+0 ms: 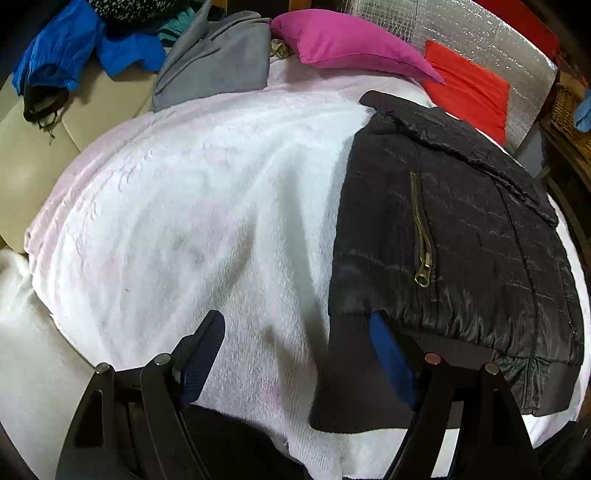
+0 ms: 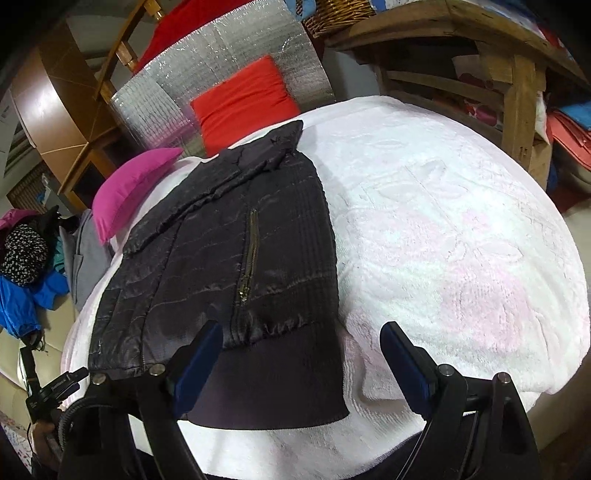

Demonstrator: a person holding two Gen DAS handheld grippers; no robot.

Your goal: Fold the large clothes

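A black quilted jacket (image 1: 461, 236) lies folded into a narrow strip on the white blanket (image 1: 184, 206), with a brass zipper (image 1: 421, 236) on top and the ribbed hem nearest me. My left gripper (image 1: 299, 325) is open above the blanket at the jacket's left hem corner; its right finger overlaps the hem edge. In the right wrist view the jacket (image 2: 229, 266) lies left of centre. My right gripper (image 2: 301, 332) is open over the hem's right corner, and its left finger overlaps the hem. Neither gripper holds anything.
A pink pillow (image 1: 347, 40) and a red cushion (image 1: 469, 92) lie at the bed's head against a silver foil panel (image 1: 480, 33). Grey (image 1: 218, 59) and blue clothes (image 1: 74, 48) are piled at the far left. A wooden shelf unit (image 2: 513, 81) stands right of the bed.
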